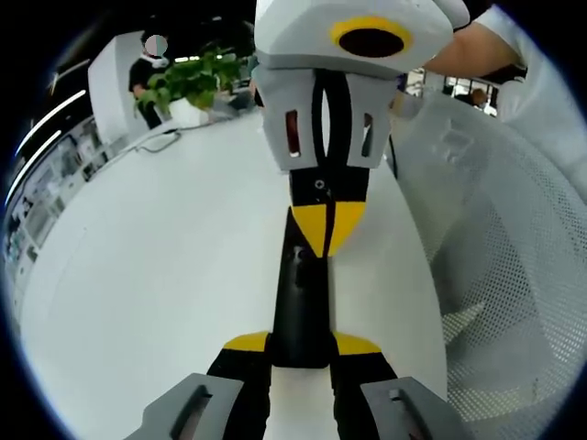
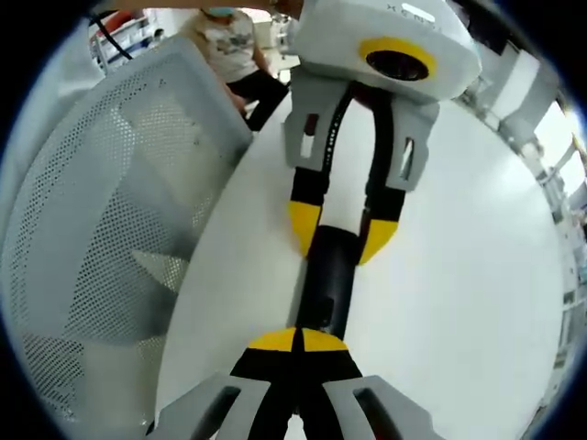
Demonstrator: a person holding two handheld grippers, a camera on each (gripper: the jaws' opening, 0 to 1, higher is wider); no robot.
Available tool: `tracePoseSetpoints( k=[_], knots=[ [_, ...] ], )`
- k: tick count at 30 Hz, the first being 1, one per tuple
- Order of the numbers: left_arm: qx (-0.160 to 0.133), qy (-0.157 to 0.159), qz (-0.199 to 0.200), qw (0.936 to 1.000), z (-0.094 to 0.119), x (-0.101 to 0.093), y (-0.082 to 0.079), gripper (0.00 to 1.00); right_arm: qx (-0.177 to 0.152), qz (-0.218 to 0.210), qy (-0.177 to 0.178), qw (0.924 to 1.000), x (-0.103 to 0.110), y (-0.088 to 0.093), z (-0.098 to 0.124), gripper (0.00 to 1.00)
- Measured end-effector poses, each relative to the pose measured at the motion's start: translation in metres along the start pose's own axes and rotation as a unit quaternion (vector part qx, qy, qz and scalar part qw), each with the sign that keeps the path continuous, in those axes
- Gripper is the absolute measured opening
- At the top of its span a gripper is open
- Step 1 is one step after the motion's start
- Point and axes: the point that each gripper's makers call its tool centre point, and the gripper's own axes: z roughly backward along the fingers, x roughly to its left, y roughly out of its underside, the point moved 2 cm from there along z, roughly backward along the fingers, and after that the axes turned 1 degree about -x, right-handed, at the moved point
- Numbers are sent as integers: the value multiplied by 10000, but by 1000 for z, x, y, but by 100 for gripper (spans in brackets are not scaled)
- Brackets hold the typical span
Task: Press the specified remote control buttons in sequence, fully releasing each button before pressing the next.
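Black remote (image 1: 301, 302) lying flat on the white table (image 1: 138, 275), held end to end between the two grippers. Left gripper (image 1: 301, 353): yellow-tipped jaws spread and clamped on the near end. Right gripper (image 2: 298, 341): jaws together, tips resting on the opposite end, as if pressing a button. The remote appears rigid, light and smooth-cased, so likely to slide on the bare tabletop; holding it by the long edges at one end would leave the button face free. Left gripper view: potted plant (image 1: 188, 82) at the far table edge. Right gripper view: mesh chair (image 2: 101, 211) beside the table, close up.
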Motion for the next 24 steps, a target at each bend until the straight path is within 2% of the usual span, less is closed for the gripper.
tracePoseSetpoints(
  k=[6, 24],
  knots=[
    [-7, -1, -1, 10000, 0, 0, 0, 23, -48, -118, -41, 9999, -1, 0, 0, 0],
    [18, -34, -45, 10000, 0, 0, 0, 23, 4, -57, 16, 10000, 1, -2, 0, 0]
  ],
)
